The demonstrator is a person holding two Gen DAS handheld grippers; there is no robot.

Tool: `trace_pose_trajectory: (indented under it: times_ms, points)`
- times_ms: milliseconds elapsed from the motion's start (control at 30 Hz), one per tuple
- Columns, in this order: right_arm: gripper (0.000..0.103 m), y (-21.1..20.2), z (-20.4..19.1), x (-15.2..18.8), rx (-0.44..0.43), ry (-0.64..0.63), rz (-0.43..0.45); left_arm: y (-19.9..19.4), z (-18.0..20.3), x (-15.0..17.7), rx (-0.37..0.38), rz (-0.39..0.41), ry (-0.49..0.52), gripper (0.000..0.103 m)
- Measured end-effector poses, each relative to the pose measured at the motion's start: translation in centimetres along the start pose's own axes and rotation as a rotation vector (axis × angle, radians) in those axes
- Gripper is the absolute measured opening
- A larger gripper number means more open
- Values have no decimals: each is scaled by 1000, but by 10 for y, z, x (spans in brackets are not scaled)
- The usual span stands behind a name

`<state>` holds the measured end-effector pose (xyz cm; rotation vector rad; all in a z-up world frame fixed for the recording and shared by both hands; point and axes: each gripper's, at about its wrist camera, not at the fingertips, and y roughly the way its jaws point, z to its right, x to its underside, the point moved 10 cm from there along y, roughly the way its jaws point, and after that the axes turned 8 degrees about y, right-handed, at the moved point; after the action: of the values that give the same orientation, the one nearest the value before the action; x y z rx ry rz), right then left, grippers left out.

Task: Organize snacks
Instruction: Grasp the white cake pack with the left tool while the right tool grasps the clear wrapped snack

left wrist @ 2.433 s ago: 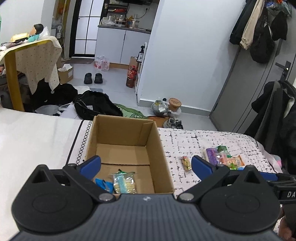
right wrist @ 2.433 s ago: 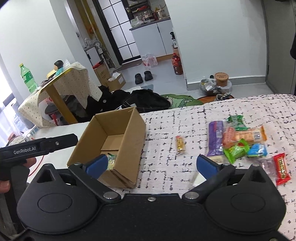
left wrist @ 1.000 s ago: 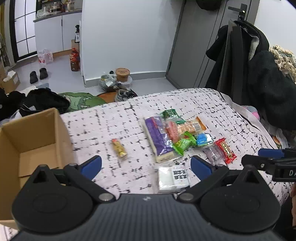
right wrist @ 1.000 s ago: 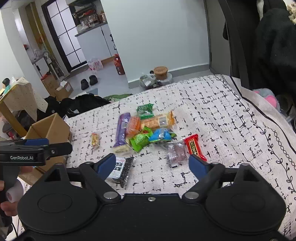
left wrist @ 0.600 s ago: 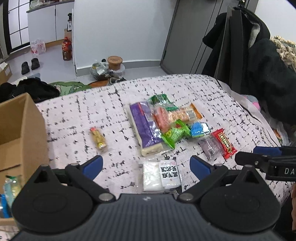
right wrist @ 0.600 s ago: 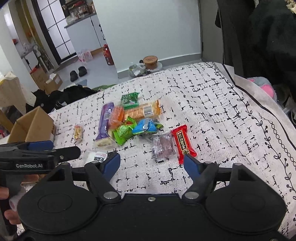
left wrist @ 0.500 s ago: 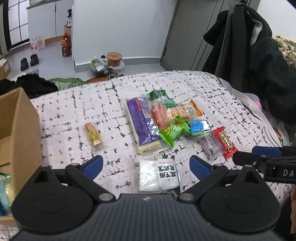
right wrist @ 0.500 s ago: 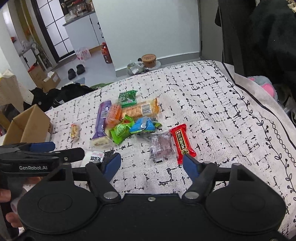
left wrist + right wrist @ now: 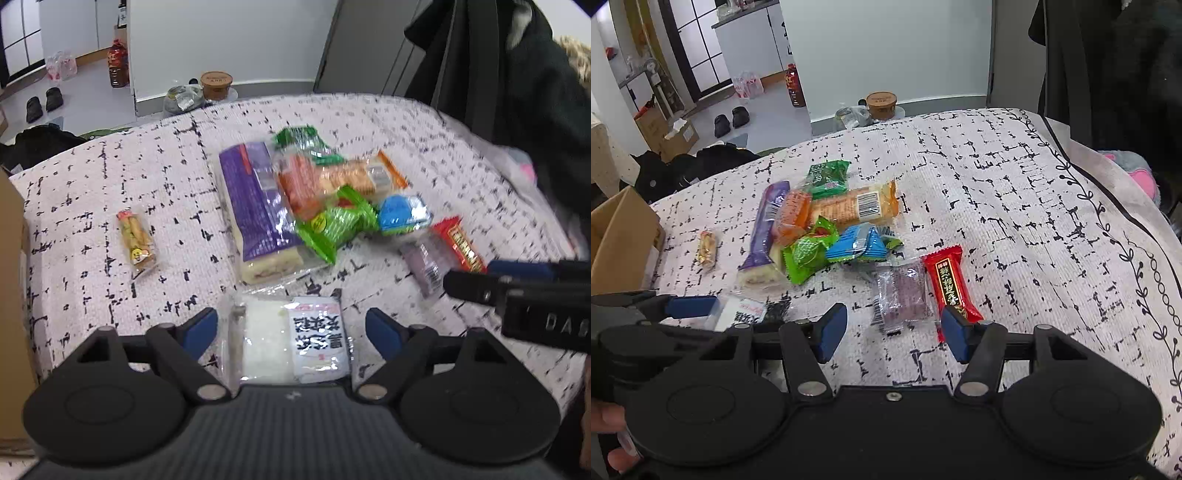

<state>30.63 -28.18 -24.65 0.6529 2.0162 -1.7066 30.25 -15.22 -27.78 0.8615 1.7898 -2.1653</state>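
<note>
On the black-and-white cloth [image 9: 177, 155] lies a white snack packet [image 9: 288, 339], between the fingers of my left gripper [image 9: 291, 332]. Its jaws are closing, and a thin gap shows on each side of the packet. My right gripper [image 9: 894, 330] is closing too. A clear packet with a purple snack [image 9: 901, 295] lies just ahead of its tips, and a red bar [image 9: 947, 284] sits by its right fingertip; neither is pressed. Beyond lie a long purple pack [image 9: 255, 206], an orange biscuit pack [image 9: 343, 177], green [image 9: 332, 225] and blue [image 9: 400, 214] packets, and a small yellow snack [image 9: 136, 240].
A cardboard box [image 9: 620, 236] stands at the left end of the cloth [image 9: 997, 184]. Dark coats [image 9: 498, 74] hang at the right beyond the cloth's edge. Bags, shoes and bottles [image 9: 794, 86] sit on the floor behind. The two grippers work close side by side.
Both grippers have swung from the box to the snack pile and sunk toward the cloth. Their jaws have narrowed, and the white packet now sits between the left fingers.
</note>
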Motion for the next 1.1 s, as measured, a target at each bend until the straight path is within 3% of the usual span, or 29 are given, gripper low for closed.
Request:
trace_pose_trajectory:
  times_ms: [400,600,667,767,1100]
  points:
    - [56,24,-2,-6,6,-26,1,-8,-18,-3,-48,20,-5,53]
    - [54,41,-5,-2,19,-31,-46,-14,-30,-1,-69,23,-40,52]
    - [42,44,-4,0,33,-37,-51,-17,-33,0,-69,27,-51,52]
    - [37,41,-4,0,17,-30,-61,-22,-36,0,-69,38,-57,52]
    - [34,10,-13,4,-18,1,-38,-50,-52,-11,-88,106,-88,52]
